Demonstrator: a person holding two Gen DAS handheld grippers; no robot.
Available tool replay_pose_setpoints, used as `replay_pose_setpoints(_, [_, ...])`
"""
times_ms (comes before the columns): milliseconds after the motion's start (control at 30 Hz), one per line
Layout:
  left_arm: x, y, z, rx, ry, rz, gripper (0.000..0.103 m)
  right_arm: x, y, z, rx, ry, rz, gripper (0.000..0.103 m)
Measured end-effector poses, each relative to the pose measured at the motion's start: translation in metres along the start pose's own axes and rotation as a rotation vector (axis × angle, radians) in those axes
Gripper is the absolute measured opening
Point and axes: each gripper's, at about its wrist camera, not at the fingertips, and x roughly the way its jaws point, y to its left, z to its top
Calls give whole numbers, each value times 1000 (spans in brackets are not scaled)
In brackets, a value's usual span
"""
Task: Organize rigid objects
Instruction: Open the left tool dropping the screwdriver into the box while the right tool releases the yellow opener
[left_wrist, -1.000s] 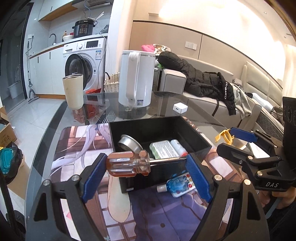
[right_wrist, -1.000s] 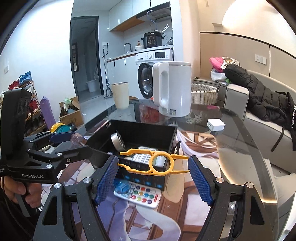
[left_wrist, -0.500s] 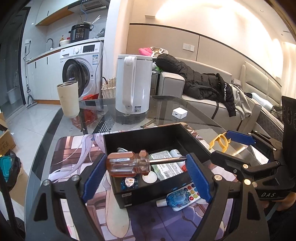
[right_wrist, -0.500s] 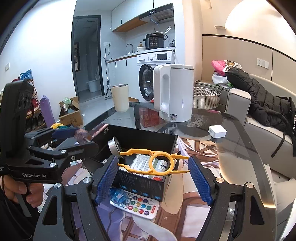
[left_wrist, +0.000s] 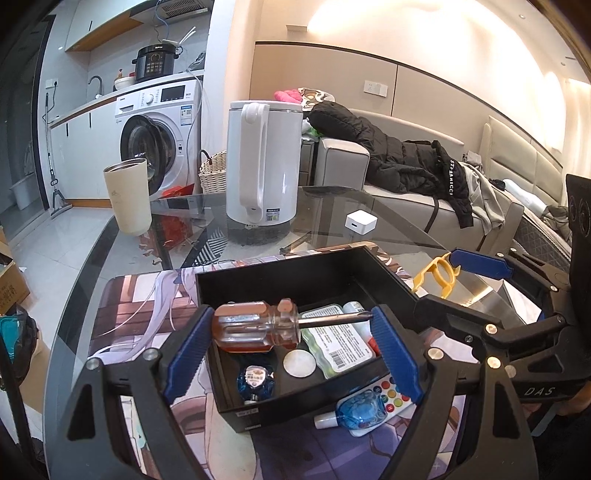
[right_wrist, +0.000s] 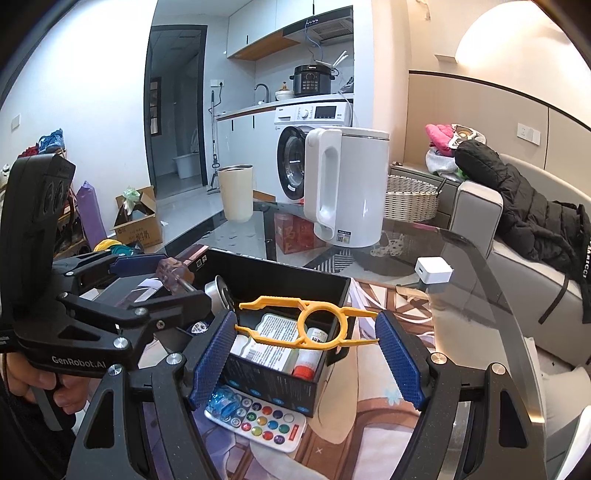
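My left gripper (left_wrist: 290, 326) is shut on a screwdriver (left_wrist: 258, 325) with an amber handle, held across the jaws above the black box (left_wrist: 280, 273). My right gripper (right_wrist: 306, 328) is shut on a yellow plastic tool (right_wrist: 310, 326) with a ring in its middle, also above the black box (right_wrist: 280, 273). The box holds a white labelled packet (left_wrist: 340, 341), a small bottle (right_wrist: 310, 354), a blue item (left_wrist: 255, 380) and a round metal tin (right_wrist: 218, 291). The right gripper shows in the left wrist view (left_wrist: 439, 277). The left gripper shows in the right wrist view (right_wrist: 162, 280).
A remote with coloured buttons (right_wrist: 258, 417) and a blue bottle (left_wrist: 358, 408) lie in front of the box. A white kettle (left_wrist: 258, 166), a cream cup (left_wrist: 127, 197) and a white cube (left_wrist: 360, 223) stand on the glass table (left_wrist: 332, 203). A sofa is behind.
Both grippers have risen and come forward over the box, so more of its inside shows. Each still holds its tool.
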Motion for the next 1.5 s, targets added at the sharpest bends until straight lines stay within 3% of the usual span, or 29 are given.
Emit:
replay_pose_setpoints(1033, [26,21,7,-41,11,-17,85,50,20,4,-92,65,67,79])
replay_pose_setpoints(1100, [27,19,6,-34,15,-14,85,49,23,4,-107,63,49,87])
replay_pose_setpoints(1367, [28,9,5,-15,38,12,86,37,19,-3,-118,47,5,94])
replay_pose_setpoints(1433, [25,7,5,-20,44,21,90,33,17,-5,-111,45,-4,95])
replay_pose_setpoints(1500, [21,6,4,-31,40,30,102,29,16,-6,-107,42,-6,96])
